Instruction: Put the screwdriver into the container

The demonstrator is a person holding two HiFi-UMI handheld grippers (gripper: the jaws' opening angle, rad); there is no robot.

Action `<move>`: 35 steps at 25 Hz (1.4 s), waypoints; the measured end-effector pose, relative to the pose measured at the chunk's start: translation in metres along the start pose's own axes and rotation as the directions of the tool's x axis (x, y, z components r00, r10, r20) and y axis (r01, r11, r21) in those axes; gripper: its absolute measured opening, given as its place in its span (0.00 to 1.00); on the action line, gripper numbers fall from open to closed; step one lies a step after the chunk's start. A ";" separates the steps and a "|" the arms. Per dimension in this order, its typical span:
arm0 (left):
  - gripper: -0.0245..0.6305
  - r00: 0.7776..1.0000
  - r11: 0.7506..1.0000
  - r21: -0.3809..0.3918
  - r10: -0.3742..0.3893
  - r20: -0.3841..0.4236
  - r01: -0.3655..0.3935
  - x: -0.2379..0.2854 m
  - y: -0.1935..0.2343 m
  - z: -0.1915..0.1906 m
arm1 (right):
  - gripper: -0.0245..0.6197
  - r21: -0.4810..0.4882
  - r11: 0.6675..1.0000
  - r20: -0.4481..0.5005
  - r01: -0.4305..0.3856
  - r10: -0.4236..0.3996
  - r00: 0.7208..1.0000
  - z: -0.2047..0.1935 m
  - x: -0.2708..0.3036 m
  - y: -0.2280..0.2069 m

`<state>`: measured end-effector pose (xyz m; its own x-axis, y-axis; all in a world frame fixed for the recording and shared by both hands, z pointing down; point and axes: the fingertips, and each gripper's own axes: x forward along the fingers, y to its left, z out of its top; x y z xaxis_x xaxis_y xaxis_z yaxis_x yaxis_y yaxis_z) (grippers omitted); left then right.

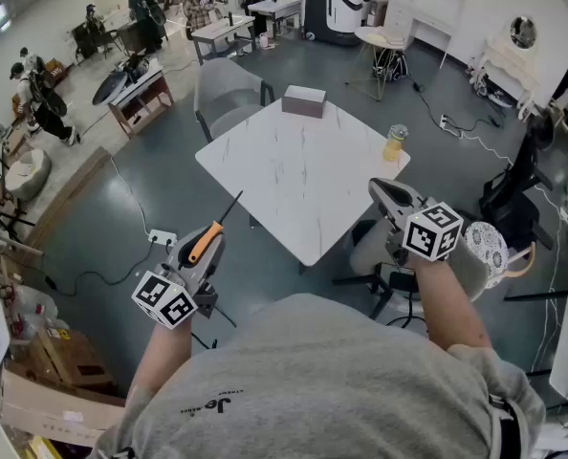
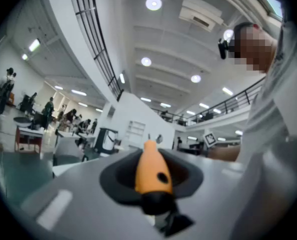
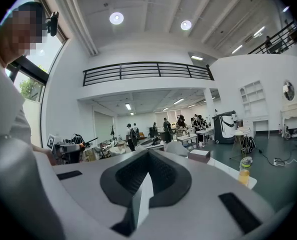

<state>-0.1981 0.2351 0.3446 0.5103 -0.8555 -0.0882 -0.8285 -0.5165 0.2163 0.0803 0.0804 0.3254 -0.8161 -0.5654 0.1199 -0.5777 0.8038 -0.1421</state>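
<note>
The left gripper (image 1: pixel 207 247) has its jaws closed on the orange handle of the screwdriver (image 2: pixel 150 170), held partly apart by the handle's thickness. The tool lies in line with the jaws, its black butt nearest the camera and its thin dark shaft pointing straight ahead.

In the head view the shaft slants up and to the right, and its tip appears about level with the near left edge of the table (image 1: pixel 294 208), a white marbled square set corner-on to the person.

The container (image 1: pixel 304 101), which I take to be the grey box with a pale top, sits at the table's far corner. It is well apart from the tip, ahead of it and a little to the right of the shaft's line. Whether its top is open cannot be told.

The right gripper (image 3: pixel 146 181) has its jaws together on nothing and hangs by the near right edge.

The tabletop between tip and container holds nothing. A bottle (image 1: pixel 395 142) of yellow liquid stands at the right corner, off that path. A grey chair (image 1: pixel 229 89) is beside the far left edge. People work at distant desks.
</note>
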 end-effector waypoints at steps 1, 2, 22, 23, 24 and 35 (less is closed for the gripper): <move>0.18 1.000 1.000 0.000 -0.001 -0.001 0.001 0.003 -0.003 -0.001 | 0.05 0.001 1.000 -0.001 -0.001 0.001 1.000 0.000 -0.002 -0.003; 0.18 1.000 1.000 -0.001 -0.001 -0.002 0.001 0.006 -0.006 -0.002 | 0.05 0.003 1.000 -0.001 -0.002 0.002 1.000 -0.001 -0.004 -0.006; 0.18 1.000 1.000 0.010 -0.007 -0.010 0.007 0.080 -0.085 -0.019 | 0.05 -0.030 0.999 -0.013 -0.045 0.044 0.999 -0.006 -0.069 -0.067; 0.18 1.000 1.000 0.011 -0.010 -0.013 0.010 0.085 -0.090 -0.020 | 0.05 -0.031 0.998 -0.014 -0.046 0.045 0.999 -0.006 -0.073 -0.071; 0.18 1.000 1.000 0.012 -0.014 -0.016 0.014 0.088 -0.095 -0.021 | 0.05 -0.029 0.999 -0.014 -0.046 0.046 0.999 -0.006 -0.077 -0.074; 0.18 0.997 0.999 0.025 -0.047 -0.057 0.048 0.117 -0.135 -0.027 | 0.05 0.021 1.000 0.038 -0.006 0.005 0.999 -0.008 -0.118 -0.108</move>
<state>-0.0206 0.2055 0.3311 0.5608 -0.8268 -0.0428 -0.8083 -0.5580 0.1877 0.2391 0.0620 0.3341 -0.8190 -0.5679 0.0815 -0.5731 0.8030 -0.1636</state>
